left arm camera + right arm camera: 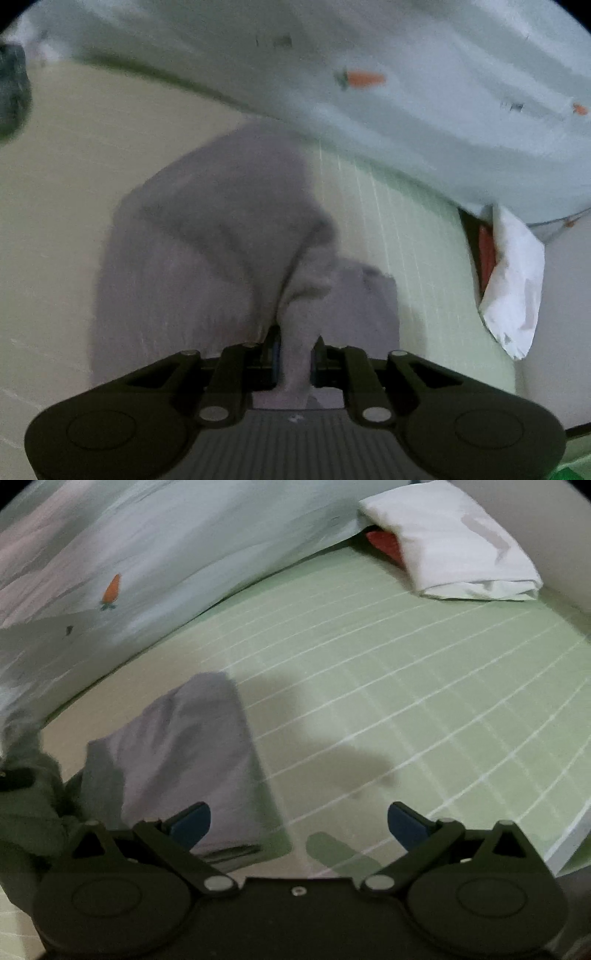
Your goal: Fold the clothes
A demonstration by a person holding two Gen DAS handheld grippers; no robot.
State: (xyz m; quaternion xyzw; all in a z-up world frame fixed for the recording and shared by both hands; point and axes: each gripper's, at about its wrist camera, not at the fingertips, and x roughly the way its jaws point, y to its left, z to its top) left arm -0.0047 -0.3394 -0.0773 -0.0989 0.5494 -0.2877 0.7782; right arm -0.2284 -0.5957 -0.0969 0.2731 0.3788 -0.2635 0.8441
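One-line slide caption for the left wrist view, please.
Left claw pinching a bunched fold of soft grey cloth garment above the pale green striped bedsheet.

Both grippers are built of black linkages with silver pivot pins and blue finger pads

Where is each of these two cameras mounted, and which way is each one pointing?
Left wrist view: sits on the left claw, looking forward and down at the grey garment pinched between its fingers on the green sheet; only the claw shows.
Right wrist view: sits on the right claw, looking down across the sheet; its jaws stand open on nothing, and something dark green, perhaps a sleeve, shows at left.
Shared: grey garment, carrot-print quilt, white pillow.
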